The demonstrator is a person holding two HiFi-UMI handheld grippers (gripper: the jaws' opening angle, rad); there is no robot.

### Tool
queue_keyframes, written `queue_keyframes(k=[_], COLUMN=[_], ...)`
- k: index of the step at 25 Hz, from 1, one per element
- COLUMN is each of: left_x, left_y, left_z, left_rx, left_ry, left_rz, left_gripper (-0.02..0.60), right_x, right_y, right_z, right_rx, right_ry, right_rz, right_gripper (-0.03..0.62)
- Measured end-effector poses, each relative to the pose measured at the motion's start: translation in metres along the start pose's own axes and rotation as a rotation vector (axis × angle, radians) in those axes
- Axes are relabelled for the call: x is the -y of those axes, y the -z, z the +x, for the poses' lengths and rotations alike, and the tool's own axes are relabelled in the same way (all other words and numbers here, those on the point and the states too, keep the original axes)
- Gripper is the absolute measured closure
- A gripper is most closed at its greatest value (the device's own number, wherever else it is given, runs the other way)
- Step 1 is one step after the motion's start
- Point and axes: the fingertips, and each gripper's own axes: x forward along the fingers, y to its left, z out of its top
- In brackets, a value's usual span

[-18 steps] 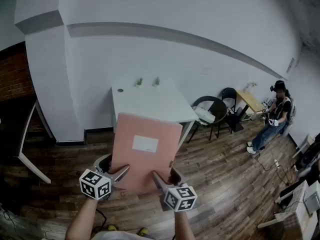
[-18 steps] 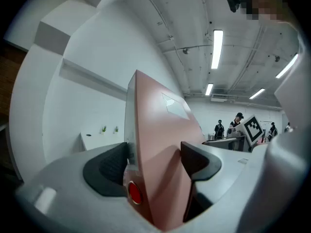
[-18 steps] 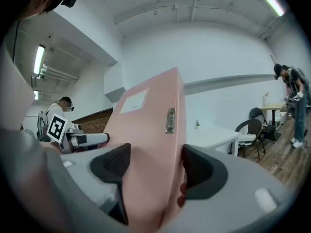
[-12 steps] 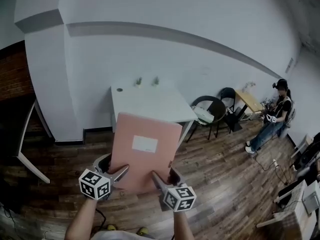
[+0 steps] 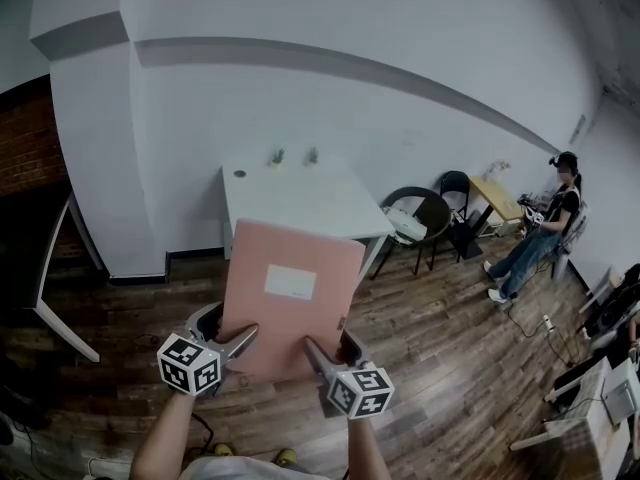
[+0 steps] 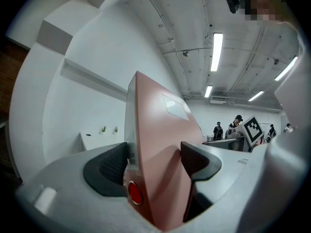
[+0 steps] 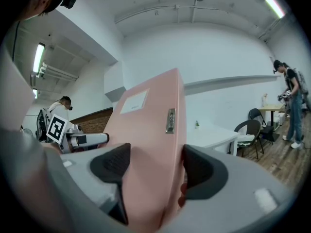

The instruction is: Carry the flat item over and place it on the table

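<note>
In mid-air above the brown plank floor (image 5: 450, 353), a flat pink folder (image 5: 290, 298) with a white label (image 5: 291, 285) is carried level by its near corners. The left hand-held gripper (image 5: 227, 333) and the right hand-held gripper (image 5: 333, 351) each stand wide apart with both dark pads pressed on the folder's faces, clamping it. Those jaws cover the folder's near edge, and its underside cannot be seen. In the head view its far end hides the near edge of the white rectangular counter (image 5: 300, 203), so whether it overhangs the top cannot be told. A small red round part (image 6: 134, 193) on the folder is too close to identify. Broad white surface shows past the folder, up to two tiny green plants (image 5: 295, 156) by the wall. A black round-backed chair (image 5: 420, 218) stands beside the counter's right end; a person (image 5: 545, 233) is well apart, with open floor between.
</note>
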Motion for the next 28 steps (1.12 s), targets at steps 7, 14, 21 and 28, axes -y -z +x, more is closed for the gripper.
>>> queue_keyframes(k=[7, 14, 21, 28], left_x=[-0.01, -0.032, -0.05, -0.061], left_y=[-0.002, -0.007, -0.008, -0.009], left_z=[-0.01, -0.024, -0.036, -0.027], left_rx=[0.005, 0.015, 0.017, 0.019], left_ry=[0.017, 0.04, 0.064, 0.062], left_rz=[-0.006, -0.008, 0.004, 0.01], left_gripper=[0.236, 0.236, 0.236, 0.236], right_x=[-0.014, -0.038, -0.058, -0.053], right_y=[0.0, -0.001, 0.004, 0.003], right_z=[0.004, 0.016, 0.025, 0.04], right_rx=[-0.002, 0.008, 0.021, 0.028], right_ry=[0.015, 0.043, 0.071, 0.069], right_rz=[-0.001, -0.004, 0.001, 0.007], right_gripper=[0.255, 0.255, 0.254, 0.253])
